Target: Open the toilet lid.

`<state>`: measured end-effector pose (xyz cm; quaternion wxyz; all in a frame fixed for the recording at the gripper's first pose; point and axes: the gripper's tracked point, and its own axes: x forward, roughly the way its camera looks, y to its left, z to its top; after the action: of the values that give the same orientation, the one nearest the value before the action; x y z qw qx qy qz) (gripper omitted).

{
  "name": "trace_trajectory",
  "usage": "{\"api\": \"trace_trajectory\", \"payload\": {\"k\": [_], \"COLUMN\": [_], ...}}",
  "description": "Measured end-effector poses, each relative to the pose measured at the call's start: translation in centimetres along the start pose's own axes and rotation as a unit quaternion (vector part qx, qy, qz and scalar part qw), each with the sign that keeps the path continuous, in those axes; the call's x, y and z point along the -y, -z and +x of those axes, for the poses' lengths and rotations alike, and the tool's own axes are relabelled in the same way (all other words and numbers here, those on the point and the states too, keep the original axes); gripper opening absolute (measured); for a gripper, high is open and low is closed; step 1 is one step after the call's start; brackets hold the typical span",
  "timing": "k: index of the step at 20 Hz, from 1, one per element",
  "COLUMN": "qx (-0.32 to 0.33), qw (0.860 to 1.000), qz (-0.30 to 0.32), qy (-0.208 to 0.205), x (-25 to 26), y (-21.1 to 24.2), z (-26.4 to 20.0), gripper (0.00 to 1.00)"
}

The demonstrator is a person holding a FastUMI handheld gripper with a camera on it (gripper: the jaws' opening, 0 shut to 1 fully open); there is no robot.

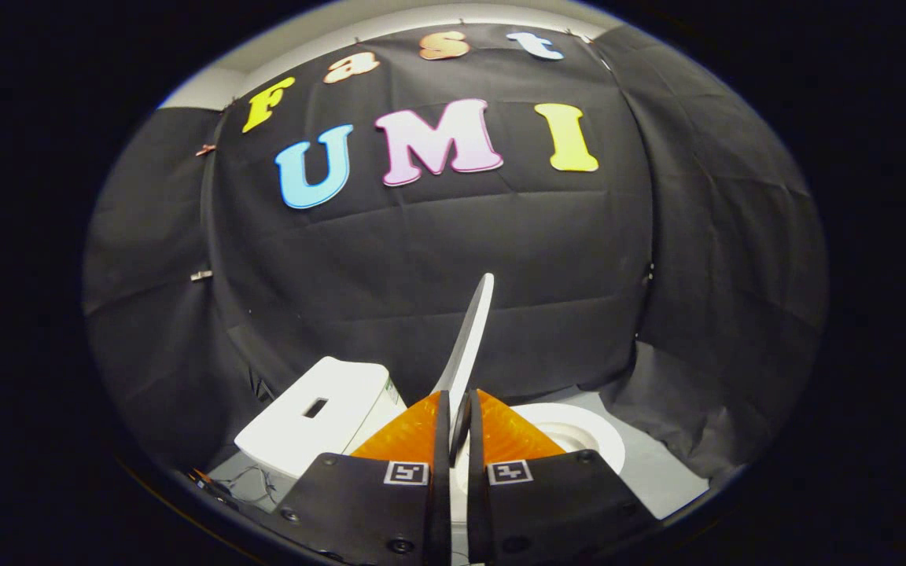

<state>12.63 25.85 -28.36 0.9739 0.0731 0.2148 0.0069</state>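
In the gripper view, our gripper [458,428] is clenched on the toilet lid [472,334], which stands edge-on, raised nearly upright between the fingers above the bowl [579,432]; the tank [315,417] sits beside it; we judge the lid thin, stiff, slippery, best pinched at its rim

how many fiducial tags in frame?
2. One tag sits at the base of one finger and the other tag at the base of the other; the tool is shut on the raised lid.
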Motion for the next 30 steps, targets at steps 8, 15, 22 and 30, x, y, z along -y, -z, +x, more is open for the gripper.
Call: {"api": "trace_trajectory", "payload": {"k": [8,15,22,30], "qx": [0.026,0.034,0.028,0.024], "qw": [0.996,0.99,0.99,0.982], "qz": [-0.088,-0.139,-0.138,-0.18], "qy": [-0.005,0.001,-0.025,-0.043], "x": [-8.3,-12.3,-16.8,-21.1], "y": [-1.4,-1.6,-1.0,0.0], "z": [-0.3,0.0,0.1,0.1], "gripper": [0.13,0.13,0.13,0.13]}}
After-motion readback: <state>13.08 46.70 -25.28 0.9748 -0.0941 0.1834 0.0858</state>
